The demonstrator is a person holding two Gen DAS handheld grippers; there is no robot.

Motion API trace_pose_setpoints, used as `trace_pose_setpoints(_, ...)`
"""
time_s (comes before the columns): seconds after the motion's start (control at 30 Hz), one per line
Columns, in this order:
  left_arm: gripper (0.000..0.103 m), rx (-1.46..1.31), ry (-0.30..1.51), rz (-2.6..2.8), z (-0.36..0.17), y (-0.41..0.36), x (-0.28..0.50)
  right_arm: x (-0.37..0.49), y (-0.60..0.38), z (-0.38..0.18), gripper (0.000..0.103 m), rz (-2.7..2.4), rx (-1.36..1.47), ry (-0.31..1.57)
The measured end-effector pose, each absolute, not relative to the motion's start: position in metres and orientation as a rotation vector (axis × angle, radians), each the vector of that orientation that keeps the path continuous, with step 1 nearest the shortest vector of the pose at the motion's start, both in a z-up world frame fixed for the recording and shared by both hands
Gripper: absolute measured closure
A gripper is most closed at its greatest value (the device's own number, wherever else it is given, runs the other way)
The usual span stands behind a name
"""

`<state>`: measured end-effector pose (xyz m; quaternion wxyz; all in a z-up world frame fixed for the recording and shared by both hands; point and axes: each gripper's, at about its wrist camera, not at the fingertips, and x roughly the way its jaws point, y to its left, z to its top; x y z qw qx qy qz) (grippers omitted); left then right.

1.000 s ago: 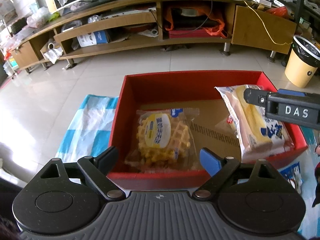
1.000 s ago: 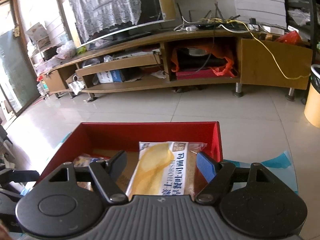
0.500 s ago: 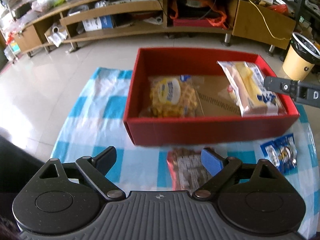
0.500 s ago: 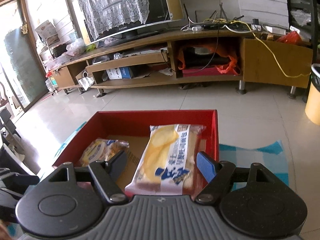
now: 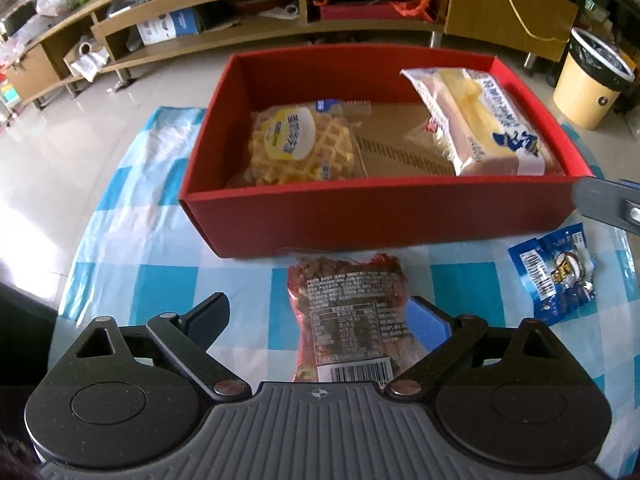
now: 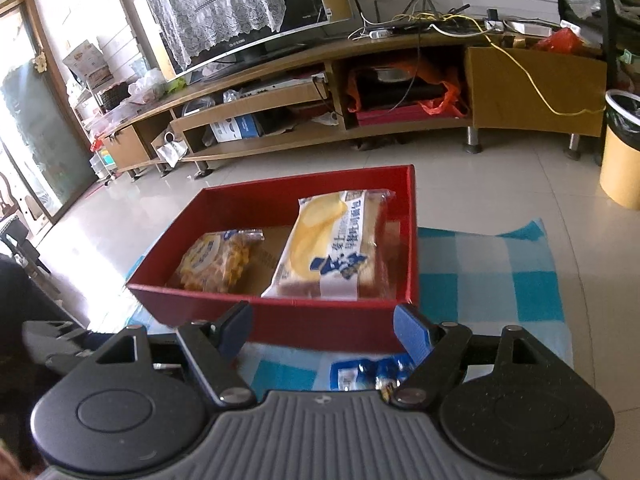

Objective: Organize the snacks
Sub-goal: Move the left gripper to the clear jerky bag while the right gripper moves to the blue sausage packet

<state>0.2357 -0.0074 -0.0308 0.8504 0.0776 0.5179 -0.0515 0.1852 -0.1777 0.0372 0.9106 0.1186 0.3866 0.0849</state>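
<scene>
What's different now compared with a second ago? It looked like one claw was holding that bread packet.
The right claw let go of the bread packet, which now lies in the red box, and backed off, open, above the blue snack packet. The left claw also pulled back and now hangs open over the red snack bag. The waffle packet stayed put in the box.

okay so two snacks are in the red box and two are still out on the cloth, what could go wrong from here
1. The left hand-held gripper is open over the red snack bag, which lies off-centre beside the right finger; closing may catch only its edge.
2. The bread pack leans on the red box wall, so a drop beside it may tip it.
3. The right hand-held gripper hangs above the blue packet, close to the box front; it could bump the wall.
</scene>
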Motion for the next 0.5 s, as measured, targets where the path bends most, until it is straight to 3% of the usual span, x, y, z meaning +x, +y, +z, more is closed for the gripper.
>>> trace_pose_setpoints(0.37,0.004,0.144,1.128,-0.118,-0.048,-0.013,0.243,0.188,-0.210,0.014,0.025,0.109,0.288,0.902)
trace_pose_setpoints(0.43,0.008,0.137,1.131,-0.130,-0.050,-0.013,0.243,0.194,-0.217,0.007,0.025,0.098,0.309,0.920)
trace_pose_setpoints(0.5,0.021,0.119,1.141,-0.157,-0.050,-0.013,0.242,0.201,-0.221,0.000,0.025,0.080,0.311,0.932)
